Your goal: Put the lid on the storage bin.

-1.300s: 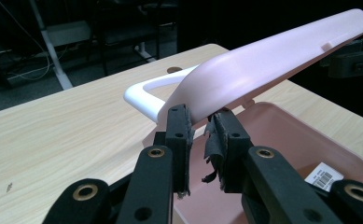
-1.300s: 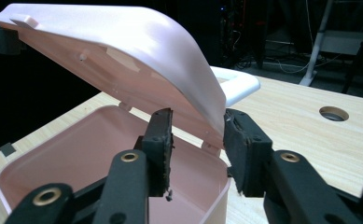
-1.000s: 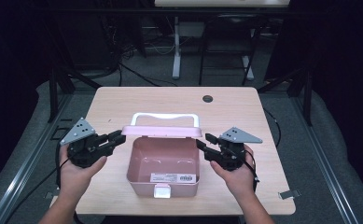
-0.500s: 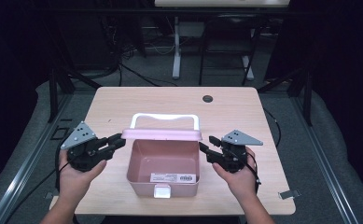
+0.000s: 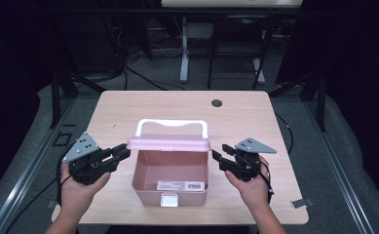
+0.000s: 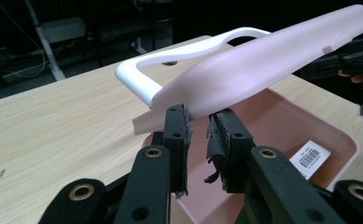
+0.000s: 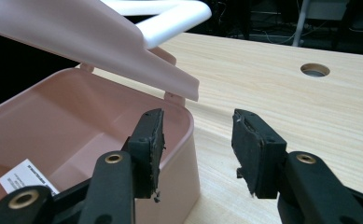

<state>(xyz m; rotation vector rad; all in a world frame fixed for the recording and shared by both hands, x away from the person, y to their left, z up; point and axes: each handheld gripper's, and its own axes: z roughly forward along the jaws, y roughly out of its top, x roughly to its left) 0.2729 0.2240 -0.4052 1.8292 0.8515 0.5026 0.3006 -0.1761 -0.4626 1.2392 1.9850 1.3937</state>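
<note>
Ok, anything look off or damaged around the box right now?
Yes: the pad lining on the left gripper is torn, with a frayed black strip hanging off the inner face of one finger. The lid is half open, its left edge between those jaws. The box itself looks sound.

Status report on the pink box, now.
Left hand-held gripper at the raised pink plastic lid's left edge, grip unclear. Right hand-held gripper open, clear of the pink plastic box. Nothing in the way.

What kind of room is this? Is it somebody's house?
Probably a lab or workshop, not a house: a bare wooden table with a cable hole, dark curtains around, and loose cables across the grey floor.
</note>
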